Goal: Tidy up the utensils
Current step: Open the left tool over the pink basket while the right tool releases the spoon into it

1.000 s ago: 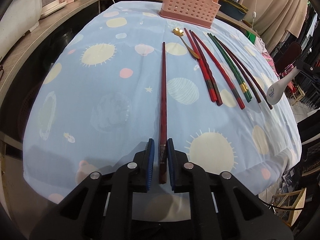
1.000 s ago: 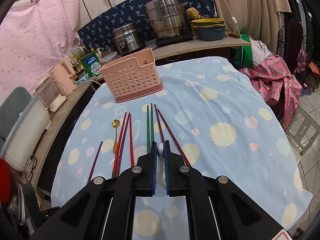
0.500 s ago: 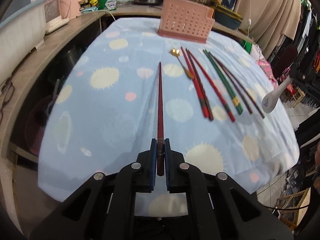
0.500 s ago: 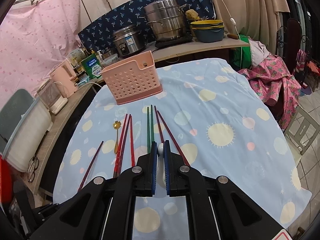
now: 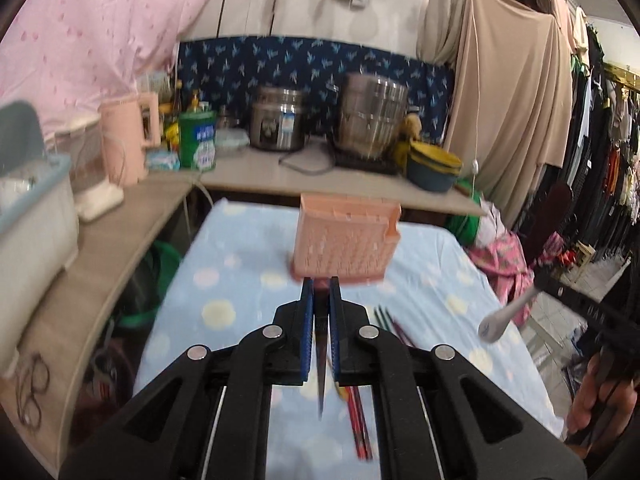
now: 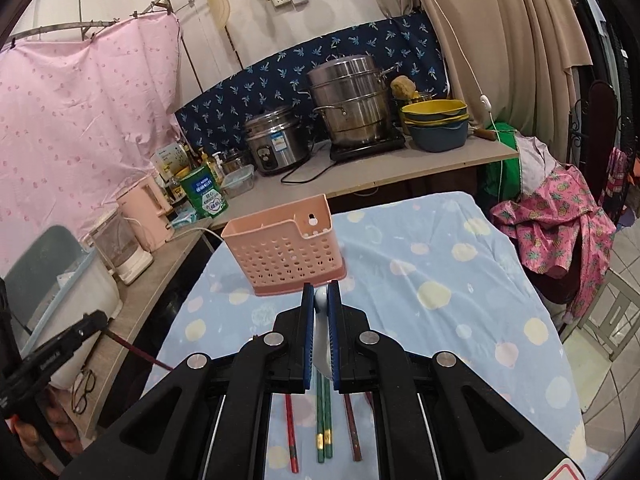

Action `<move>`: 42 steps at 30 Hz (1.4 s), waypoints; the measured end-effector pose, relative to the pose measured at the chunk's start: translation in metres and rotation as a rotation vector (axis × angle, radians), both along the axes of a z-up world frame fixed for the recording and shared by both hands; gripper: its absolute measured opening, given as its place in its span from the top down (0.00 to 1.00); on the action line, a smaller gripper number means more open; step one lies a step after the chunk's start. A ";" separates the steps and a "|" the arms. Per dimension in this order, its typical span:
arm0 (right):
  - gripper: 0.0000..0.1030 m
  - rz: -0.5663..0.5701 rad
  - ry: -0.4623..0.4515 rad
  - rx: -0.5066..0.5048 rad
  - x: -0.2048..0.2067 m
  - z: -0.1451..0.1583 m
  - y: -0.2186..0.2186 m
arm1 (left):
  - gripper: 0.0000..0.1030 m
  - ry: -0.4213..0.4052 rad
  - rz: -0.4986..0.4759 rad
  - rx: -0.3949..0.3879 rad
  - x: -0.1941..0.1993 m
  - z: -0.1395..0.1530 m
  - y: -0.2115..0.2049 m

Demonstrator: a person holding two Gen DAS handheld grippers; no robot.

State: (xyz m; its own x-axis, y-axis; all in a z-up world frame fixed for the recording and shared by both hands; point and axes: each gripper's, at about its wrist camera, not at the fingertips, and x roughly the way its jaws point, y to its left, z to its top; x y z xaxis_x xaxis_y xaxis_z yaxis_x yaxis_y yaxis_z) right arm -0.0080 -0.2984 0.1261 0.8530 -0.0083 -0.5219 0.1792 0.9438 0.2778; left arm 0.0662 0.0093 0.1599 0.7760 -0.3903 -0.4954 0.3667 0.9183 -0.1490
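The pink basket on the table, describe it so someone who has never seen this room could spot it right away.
Find the table under the blue spotted cloth. At its far end, just before the wooden counter with the steel pots, stands the pink basket. It is the only upright thing on the cloth, its walls full of small holes.

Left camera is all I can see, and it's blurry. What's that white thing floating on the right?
Observer: A white spoon. The right camera shows its handle pinched between the right gripper's blue pads.
Operator: Where are the green chopsticks?
Observer: The green chopsticks lie side by side on the blue cloth, just below that gripper, with gold bands near their ends.
Operator: Can you see my chopstick from there?
Observer: Yes. The dark red chopstick sticks out of the left gripper at the left edge, slanting down toward the cloth.
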 end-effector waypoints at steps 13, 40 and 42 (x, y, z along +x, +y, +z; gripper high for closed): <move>0.94 0.024 -0.110 0.136 0.131 0.012 -0.016 | 0.93 -0.241 0.062 -0.176 0.102 0.080 -0.021; 0.86 0.016 -0.034 0.110 0.217 -0.034 -0.022 | 0.79 -0.187 0.121 -0.122 0.193 0.028 -0.057; 0.86 0.014 -0.034 0.108 0.205 -0.030 -0.021 | 0.72 -0.184 0.126 -0.121 0.188 0.028 -0.053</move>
State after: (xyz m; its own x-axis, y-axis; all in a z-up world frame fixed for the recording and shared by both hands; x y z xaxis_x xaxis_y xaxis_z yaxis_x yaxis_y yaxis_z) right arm 0.1966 -0.3198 0.0958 0.8698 0.0584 -0.4899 0.1550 0.9104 0.3837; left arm 0.2537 -0.0441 0.1882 0.8952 -0.3325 -0.2967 0.2816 0.9381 -0.2016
